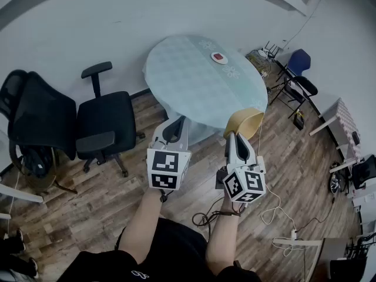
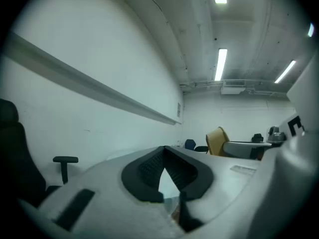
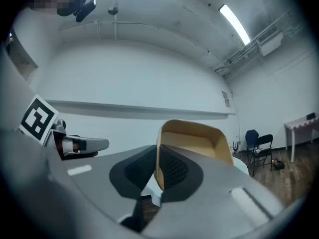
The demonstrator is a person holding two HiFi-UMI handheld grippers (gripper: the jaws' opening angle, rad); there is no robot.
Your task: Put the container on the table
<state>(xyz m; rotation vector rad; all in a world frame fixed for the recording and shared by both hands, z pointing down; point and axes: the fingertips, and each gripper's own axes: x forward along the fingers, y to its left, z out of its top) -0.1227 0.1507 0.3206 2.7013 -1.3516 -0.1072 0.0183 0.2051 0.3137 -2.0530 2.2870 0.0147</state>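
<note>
Just right of centre in the head view, the right gripper point(image 1: 232, 135) pinches one wall of a yellow container point(image 1: 247, 122) and holds it in the air at the lower right edge of the round table point(image 1: 194, 84), which has a pale green cloth. At centre, just left of it, the left gripper point(image 1: 175, 125) has its jaws pressed together with nothing between them. A black office chair point(image 1: 106, 122) stands on the wooden floor point(image 1: 294, 175) at the left.
</note>
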